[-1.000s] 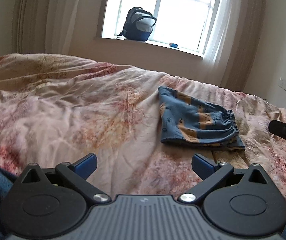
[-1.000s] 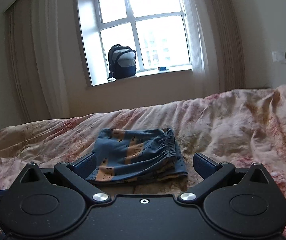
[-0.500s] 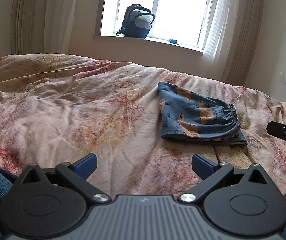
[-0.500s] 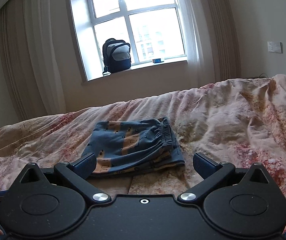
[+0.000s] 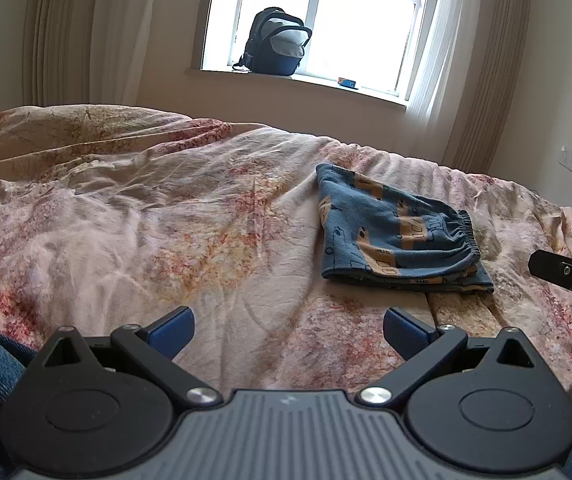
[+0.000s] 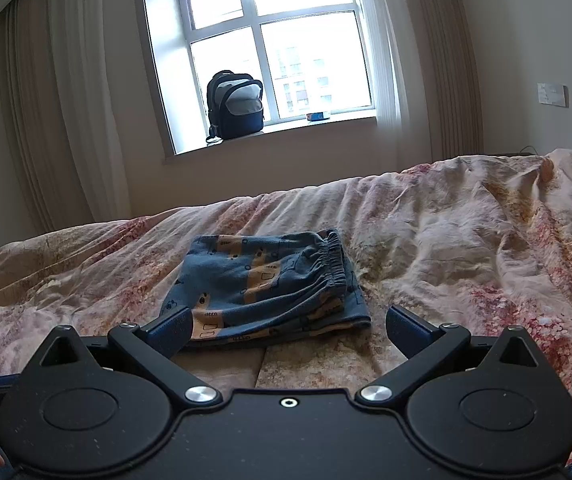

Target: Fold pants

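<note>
Both grippers wide apart, empty; only L view shows R gripper [image 5: 566,276] beside folded pants [image 5: 398,236].

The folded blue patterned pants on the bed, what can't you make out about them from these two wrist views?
- Folded blue patterned pants: layers under the top fold are hidden by the top layer, both views.
- Near left corner: covered by the right gripper's blue finger, right wrist view.
- Print motifs: too small to identify.
- Floral bedspread beneath the pants: hidden by them.
- Left gripper: open, holding nothing.
</note>
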Available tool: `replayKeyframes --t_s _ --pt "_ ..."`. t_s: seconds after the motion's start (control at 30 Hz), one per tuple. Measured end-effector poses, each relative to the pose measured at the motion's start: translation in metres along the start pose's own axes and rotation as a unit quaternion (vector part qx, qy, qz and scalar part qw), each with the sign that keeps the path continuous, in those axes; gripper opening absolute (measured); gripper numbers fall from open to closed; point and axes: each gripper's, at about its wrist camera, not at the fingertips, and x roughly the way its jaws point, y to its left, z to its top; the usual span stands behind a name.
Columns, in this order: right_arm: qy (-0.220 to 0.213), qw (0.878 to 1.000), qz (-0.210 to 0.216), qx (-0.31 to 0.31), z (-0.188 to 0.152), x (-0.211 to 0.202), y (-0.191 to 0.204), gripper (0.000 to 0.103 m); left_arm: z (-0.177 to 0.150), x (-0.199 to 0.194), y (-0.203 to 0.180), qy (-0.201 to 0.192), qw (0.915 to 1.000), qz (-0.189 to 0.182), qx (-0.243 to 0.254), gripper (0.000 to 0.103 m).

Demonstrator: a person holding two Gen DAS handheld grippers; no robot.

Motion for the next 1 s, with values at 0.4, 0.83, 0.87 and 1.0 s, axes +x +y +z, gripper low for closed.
replayKeyframes --t_s 0.4,0.83,0.87,1.0 --pt "0.006 1.000 0.001 0.001 -0.0008 0.0030 -0.0029 0.103 -0.0003 0.0012 -0.0004 0.003 1.0000 0.000 0.002 0.103" --pt "0.006 1.000 0.000 0.000 -0.0011 0.0028 -0.0023 0.103 0.0026 -0.0029 -0.0079 -0.005 0.9995 0.018 0.026 0.103" --pt "0.006 1.000 0.001 0.000 -0.0009 0.0027 -0.0022 0.103 0.0029 -0.0025 -0.0071 -0.001 0.9996 0.015 0.023 0.103" --pt "0.006 1.000 0.001 0.000 -0.0009 0.0026 -0.0018 0.103 0.0053 -0.0034 -0.0003 0.001 1.0000 -0.004 0.002 0.103"
